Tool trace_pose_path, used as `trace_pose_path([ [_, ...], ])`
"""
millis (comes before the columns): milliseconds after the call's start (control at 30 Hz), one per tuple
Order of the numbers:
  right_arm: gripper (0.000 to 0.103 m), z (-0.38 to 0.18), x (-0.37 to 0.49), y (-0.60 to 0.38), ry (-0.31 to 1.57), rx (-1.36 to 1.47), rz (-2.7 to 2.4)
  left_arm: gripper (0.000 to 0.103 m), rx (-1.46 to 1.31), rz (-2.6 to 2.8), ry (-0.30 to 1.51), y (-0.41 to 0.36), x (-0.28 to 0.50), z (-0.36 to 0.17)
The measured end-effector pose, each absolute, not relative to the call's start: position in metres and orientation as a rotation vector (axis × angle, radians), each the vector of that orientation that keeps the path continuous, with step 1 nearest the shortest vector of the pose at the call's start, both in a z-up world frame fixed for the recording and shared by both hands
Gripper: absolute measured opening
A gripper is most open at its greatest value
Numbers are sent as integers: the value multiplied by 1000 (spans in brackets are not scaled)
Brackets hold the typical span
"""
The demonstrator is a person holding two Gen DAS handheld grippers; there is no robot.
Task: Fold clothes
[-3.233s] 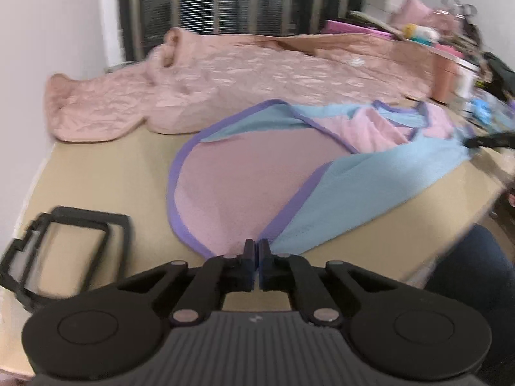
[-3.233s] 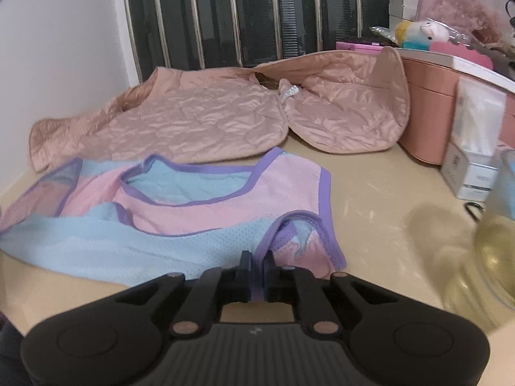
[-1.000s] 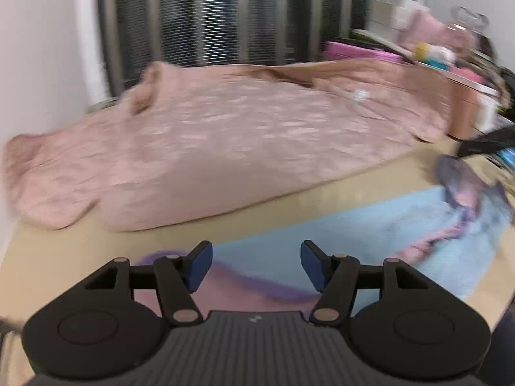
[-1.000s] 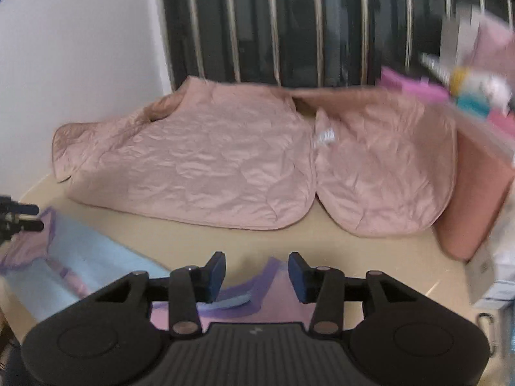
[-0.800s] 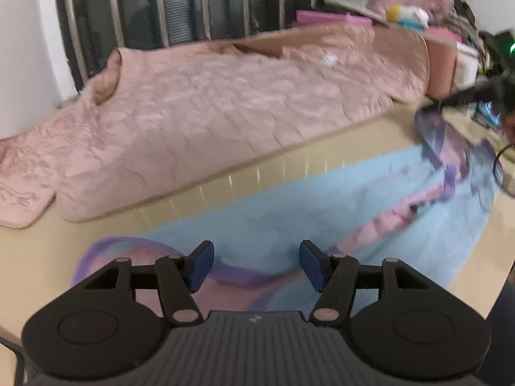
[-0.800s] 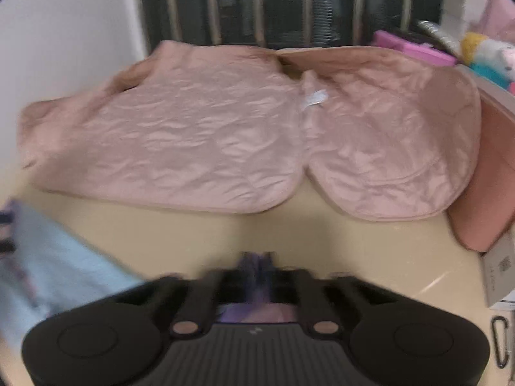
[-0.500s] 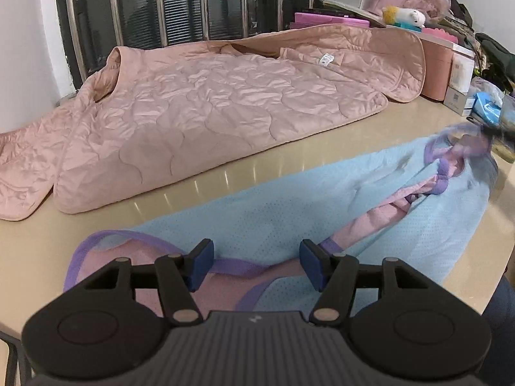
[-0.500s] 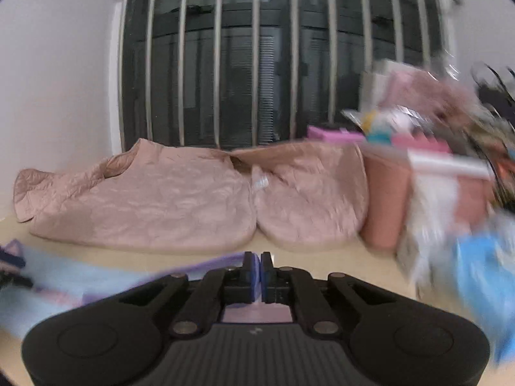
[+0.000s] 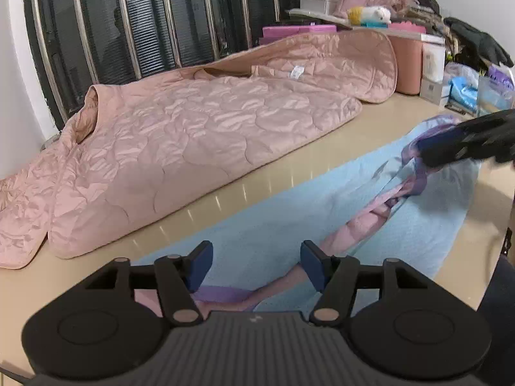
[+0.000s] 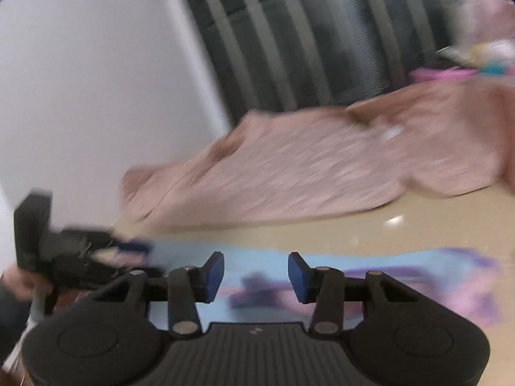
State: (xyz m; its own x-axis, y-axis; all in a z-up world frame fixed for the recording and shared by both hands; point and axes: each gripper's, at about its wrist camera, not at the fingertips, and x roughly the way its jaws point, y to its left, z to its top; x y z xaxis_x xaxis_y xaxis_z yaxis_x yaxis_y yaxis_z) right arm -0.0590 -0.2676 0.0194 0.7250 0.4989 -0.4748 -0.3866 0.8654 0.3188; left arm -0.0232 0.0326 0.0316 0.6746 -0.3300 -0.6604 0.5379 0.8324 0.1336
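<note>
Blue and pink top [image 9: 270, 234] lying folded lengthwise across the tan bench [image 9: 289, 160], just in front of the pink quilted jacket [image 9: 180, 128]. Left gripper [image 9: 256, 268] low over the near end, fingers spread, nothing pinched. Right gripper [image 10: 256, 275] over the far end, fingers just popped apart, fabric under them but not clamped. Right view pretty blurry.
</note>
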Motion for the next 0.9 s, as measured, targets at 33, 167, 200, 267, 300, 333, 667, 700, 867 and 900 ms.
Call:
trace_pose_path([
  [33, 42, 12, -52, -260, 607, 179, 479, 48, 337, -503, 680, 32, -22, 30],
  [167, 6, -1, -46, -236, 639, 38, 511, 4, 386, -519, 685, 31, -22, 26],
  [200, 6, 3, -52, -231, 602, -34, 506, 2, 382, -508, 677, 32, -22, 27],
  [267, 5, 12, -73, -220, 460, -230, 497, 1, 357, -481, 666, 39, -25, 32],
  [300, 5, 12, -81, -216, 437, -326, 500, 1, 343, -479, 653, 43, -29, 36],
  [333, 5, 10, -89, -211, 432, -417, 502, 1, 328, -478, 641, 47, -33, 40],
  [667, 44, 25, -70, -236, 524, -283, 707, 44, 304, -435, 682, 66, -34, 33],
  [700, 37, 22, -61, -236, 537, -278, 715, 44, 278, -434, 675, 68, -30, 33],
  [867, 19, 6, -54, -222, 583, -300, 737, 54, 311, -508, 672, 60, -27, 28],
  [900, 19, 4, -55, -222, 581, -292, 736, 54, 329, -523, 677, 56, -26, 26],
])
